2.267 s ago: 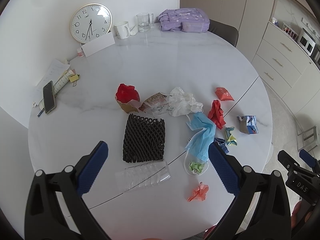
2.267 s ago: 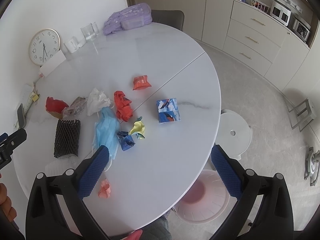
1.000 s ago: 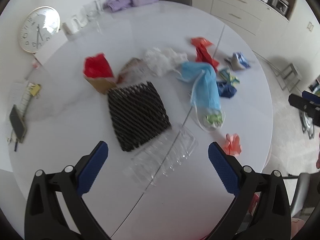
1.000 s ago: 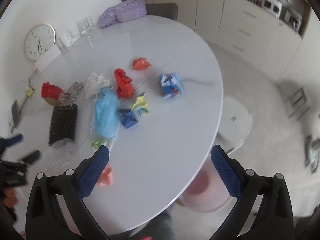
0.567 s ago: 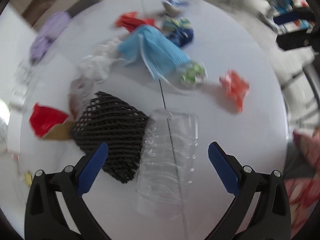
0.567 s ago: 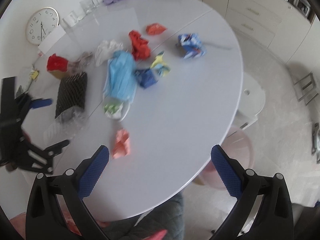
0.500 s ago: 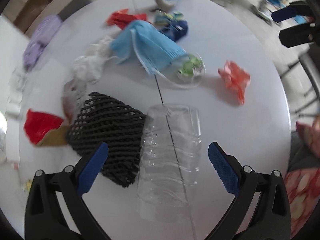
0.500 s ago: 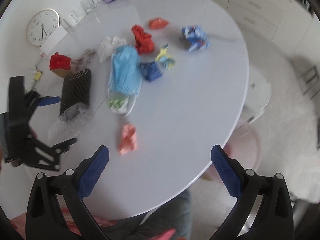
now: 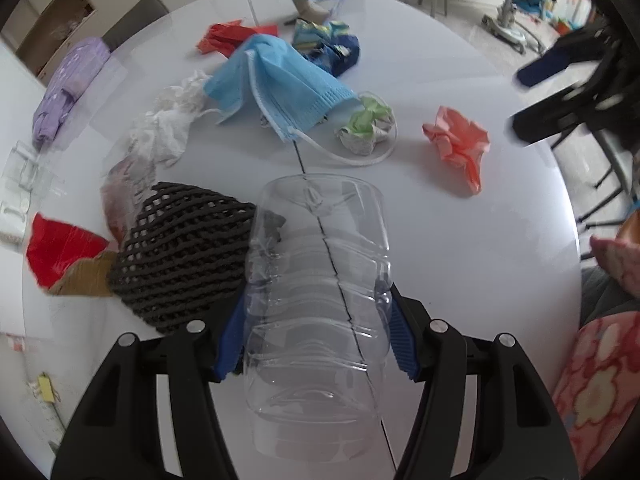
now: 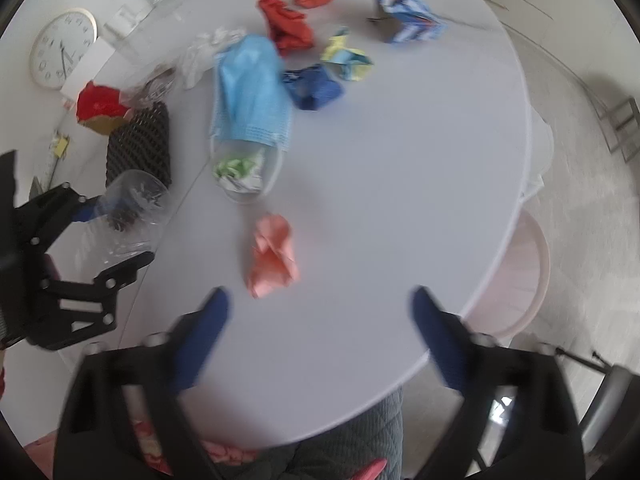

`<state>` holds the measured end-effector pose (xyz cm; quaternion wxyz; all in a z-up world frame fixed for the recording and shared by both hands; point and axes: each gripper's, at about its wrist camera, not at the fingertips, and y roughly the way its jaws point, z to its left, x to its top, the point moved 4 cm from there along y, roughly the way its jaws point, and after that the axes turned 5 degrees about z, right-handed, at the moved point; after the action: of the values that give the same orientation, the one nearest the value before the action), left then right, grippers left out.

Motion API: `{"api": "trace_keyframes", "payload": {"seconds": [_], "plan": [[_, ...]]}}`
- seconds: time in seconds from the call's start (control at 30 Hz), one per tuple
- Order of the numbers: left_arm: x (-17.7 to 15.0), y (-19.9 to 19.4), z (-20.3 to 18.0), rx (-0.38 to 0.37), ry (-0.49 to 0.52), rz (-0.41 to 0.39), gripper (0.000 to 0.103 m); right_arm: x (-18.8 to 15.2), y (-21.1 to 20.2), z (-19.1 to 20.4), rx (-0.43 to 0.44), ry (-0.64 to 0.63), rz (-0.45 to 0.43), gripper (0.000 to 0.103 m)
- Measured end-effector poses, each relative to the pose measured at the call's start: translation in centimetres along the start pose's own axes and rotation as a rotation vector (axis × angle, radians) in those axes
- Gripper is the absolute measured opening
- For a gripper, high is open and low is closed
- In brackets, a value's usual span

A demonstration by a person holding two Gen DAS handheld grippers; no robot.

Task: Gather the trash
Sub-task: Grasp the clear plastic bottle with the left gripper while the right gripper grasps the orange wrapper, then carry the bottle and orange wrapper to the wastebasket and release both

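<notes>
Clear plastic bottle — clamped in left hand-held gripper — right hand-held gripper wide apart.

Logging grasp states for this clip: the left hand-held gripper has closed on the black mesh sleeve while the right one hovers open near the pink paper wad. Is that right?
Not quite. The left hand-held gripper has closed on the clear plastic bottle, not the black mesh sleeve, which lies beside it on the table; the left wrist view shows this. The right hand-held gripper does hover open near the pink paper wad.

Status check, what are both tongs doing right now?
Left tongs shut on clear plastic bottle. Right tongs open, over pink paper wad. Nothing blocking.
</notes>
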<state>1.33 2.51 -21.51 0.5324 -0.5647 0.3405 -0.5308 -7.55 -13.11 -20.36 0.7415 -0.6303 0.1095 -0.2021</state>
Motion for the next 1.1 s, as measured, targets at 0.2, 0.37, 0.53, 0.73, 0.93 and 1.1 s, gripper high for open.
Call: {"api": "trace_keyframes", "payload": {"seconds": [0.2, 0.37, 0.53, 0.73, 0.93, 1.1], "plan": [[-1.6, -3.3, 1.6, -0.005, -0.158, -0.050, 0.059, 1.5, 2.8, 1.6, 0.015, -0.007, 0.060, 0.040], [-3.4, -5.2, 2.1, 0.018, -0.292, -0.067, 0.059, 1.8, 3.3, 1.5, 0.082, 0.028, 0.084, 0.025], [-3.5, -6.0, 0.5, -0.007, -0.351, -0.061, 0.059, 1.2, 1.3, 0.1, 0.160, 0.056, 0.066, 0.024], [0.8, -7.5, -3.3, -0.029, -0.288, -0.126, 0.059, -0.9, -4.4, -7.6, 0.033, 0.121, -0.041, 0.025], [6.9, -7.7, -8.4, -0.065, -0.190, -0.148, 0.059, -2.4, -3.5, -17.9, -0.062, 0.185, -0.029, 0.034], [13.4, -7.3, -13.9, -0.103, -0.122, -0.124, 0.059, -2.4, -0.4, -23.1, -0.116, 0.152, 0.029, 0.075]]}}
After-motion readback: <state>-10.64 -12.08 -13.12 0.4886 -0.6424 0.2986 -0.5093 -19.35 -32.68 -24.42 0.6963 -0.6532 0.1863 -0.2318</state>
